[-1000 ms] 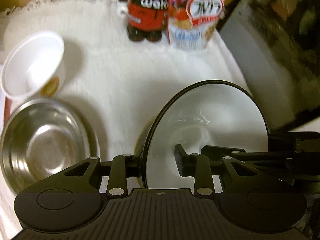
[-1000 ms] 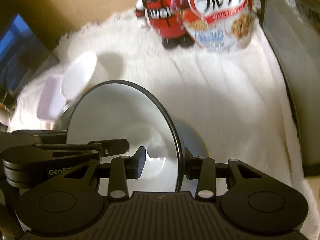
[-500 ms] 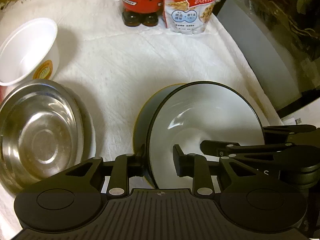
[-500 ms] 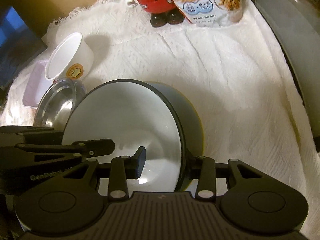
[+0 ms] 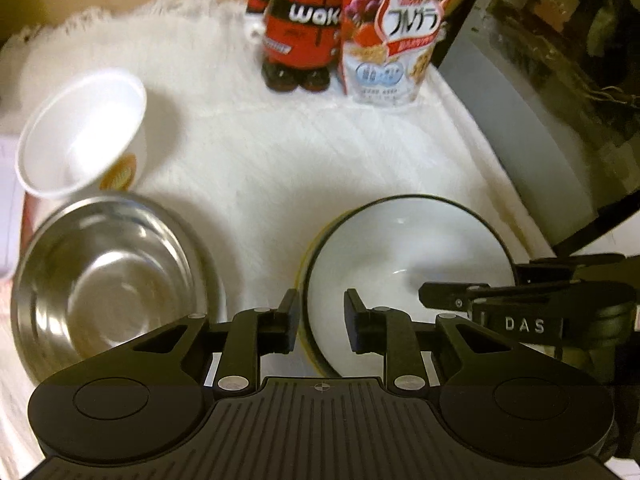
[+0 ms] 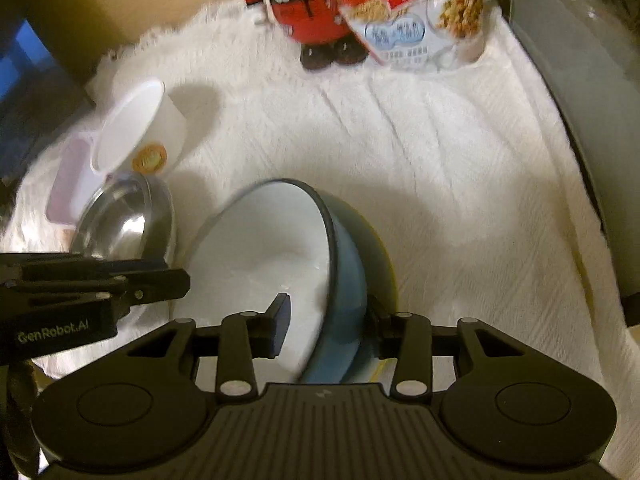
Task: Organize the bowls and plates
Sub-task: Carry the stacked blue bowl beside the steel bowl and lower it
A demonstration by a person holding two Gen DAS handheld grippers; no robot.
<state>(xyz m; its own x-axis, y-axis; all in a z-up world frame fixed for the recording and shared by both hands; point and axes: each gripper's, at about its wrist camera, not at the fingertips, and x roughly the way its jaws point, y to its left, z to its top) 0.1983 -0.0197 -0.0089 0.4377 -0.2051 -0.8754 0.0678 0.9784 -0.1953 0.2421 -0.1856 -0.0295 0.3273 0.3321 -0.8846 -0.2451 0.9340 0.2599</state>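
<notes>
A blue bowl with a white inside [image 5: 404,264] [image 6: 272,248] rests on a yellow-rimmed plate [image 6: 382,256] on the white cloth. My left gripper [image 5: 322,316] straddles the bowl's left rim with its jaws apart, a gap showing on each side. My right gripper [image 6: 328,320] straddles the bowl's right rim, jaws also apart. A steel bowl [image 5: 108,288] [image 6: 124,224] sits to the left, with a white paper cup [image 5: 84,136] [image 6: 136,128] leaning behind it.
A red robot figure [image 5: 300,28] and a cereal bag [image 5: 392,40] stand at the back of the white cloth [image 5: 280,152]. A dark appliance [image 5: 560,80] lines the right side. A pale pink lid [image 6: 66,184] lies at far left.
The bowl has gone from tilted and held up in both grippers to resting on the plate. Both grippers have opened around its rim.
</notes>
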